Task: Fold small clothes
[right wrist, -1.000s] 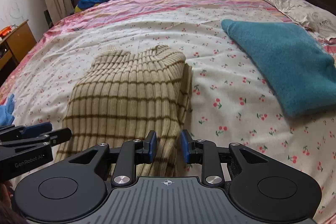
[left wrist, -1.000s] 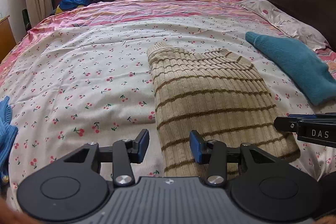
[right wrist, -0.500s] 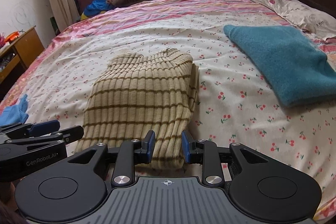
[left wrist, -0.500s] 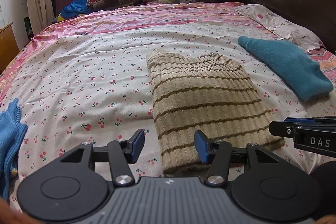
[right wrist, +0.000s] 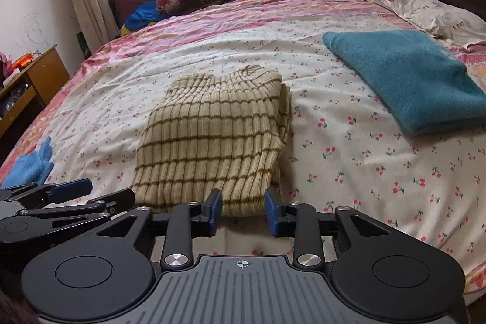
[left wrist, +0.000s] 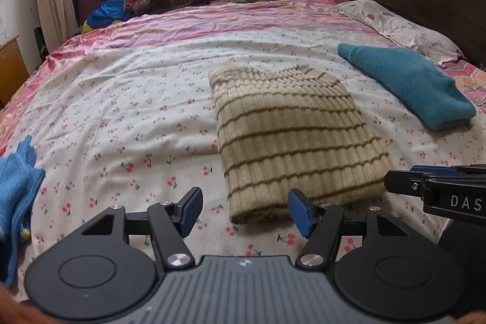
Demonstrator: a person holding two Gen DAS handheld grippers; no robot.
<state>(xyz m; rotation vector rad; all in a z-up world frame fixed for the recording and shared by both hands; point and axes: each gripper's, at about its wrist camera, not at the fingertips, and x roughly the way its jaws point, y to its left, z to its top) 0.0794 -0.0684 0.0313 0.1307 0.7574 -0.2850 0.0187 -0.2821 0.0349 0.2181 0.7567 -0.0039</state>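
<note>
Beige ribbed sweater (left wrist: pixel 291 141) with brown stripes — folded into a compact rectangle, lying flat near the middle of the cherry-print bedsheet (left wrist: pixel 121 111), collar end away from the cameras, near edge just ahead of both tools.

Left gripper (left wrist: pixel 244 211): jaws spread, having just been opening; nothing between them but bare sheet and the sweater's near left corner, which the pads do not press. A second ago it sat closer over the knit; it has since drawn back.

Right gripper (right wrist: pixel 243 211): jaws apart, also just opened wider; the sweater's near right hem shows in the gap, unpinched. It too has backed away from the garment.

Teal sweater (right wrist: pixel 410 81) — folded, set apart to the right, near the pillow (right wrist: pixel 431 11).

Light blue garment (left wrist: pixel 15 187) — crumpled at the left edge of the bed, unfolded.

Assessment: both tools have let go and retreated, so the striped piece reads as finished. Likely next item — the blue garment, well to the left.
</note>
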